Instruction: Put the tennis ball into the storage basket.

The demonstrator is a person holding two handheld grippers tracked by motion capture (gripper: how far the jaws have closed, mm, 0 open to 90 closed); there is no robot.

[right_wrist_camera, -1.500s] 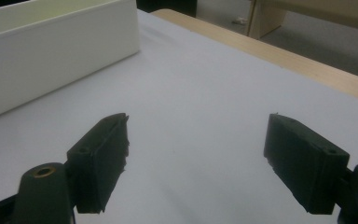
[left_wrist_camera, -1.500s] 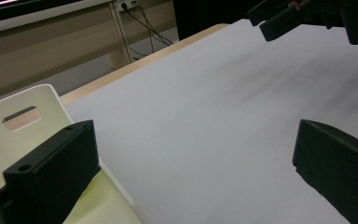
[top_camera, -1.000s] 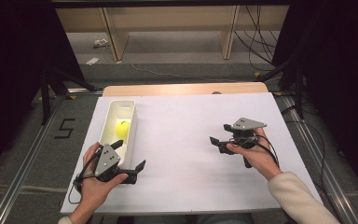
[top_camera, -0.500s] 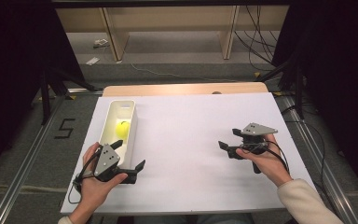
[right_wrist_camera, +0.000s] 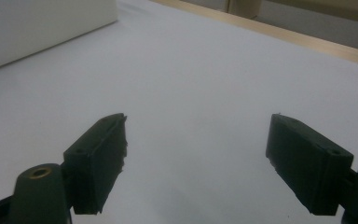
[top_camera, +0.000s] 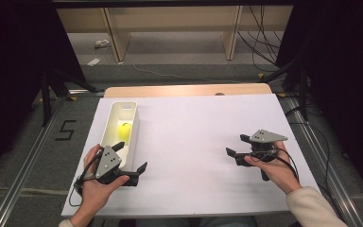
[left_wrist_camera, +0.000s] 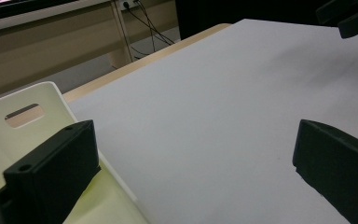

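A long white bin (top_camera: 108, 127) stands on the left of the white table sheet (top_camera: 194, 123), with a yellow ball (top_camera: 124, 130) inside it. My left gripper (top_camera: 132, 155) is open at the bin's near end; one jaw reaches over the bin's corner, the other is over the sheet. In the left gripper view, my left gripper (left_wrist_camera: 191, 163) holds nothing, and the bin's end wall (left_wrist_camera: 23, 116) with its handle slot lies beyond the left jaw. My right gripper (top_camera: 236, 144) is open and empty over the right side of the sheet. In the right gripper view, it (right_wrist_camera: 198, 154) faces the bin's side wall (right_wrist_camera: 37, 23).
A wooden table edge (top_camera: 184, 90) runs along the back, with wooden shelving (top_camera: 170, 28) beyond it. Cables (top_camera: 264, 42) lie on the floor at the back right. A "5" mark (top_camera: 66, 130) is on the floor at left. The other gripper (left_wrist_camera: 349, 16) shows far off in the left gripper view.
My right gripper has moved to the right and a little nearer the front edge, still open. The left gripper and the bin have stayed put.
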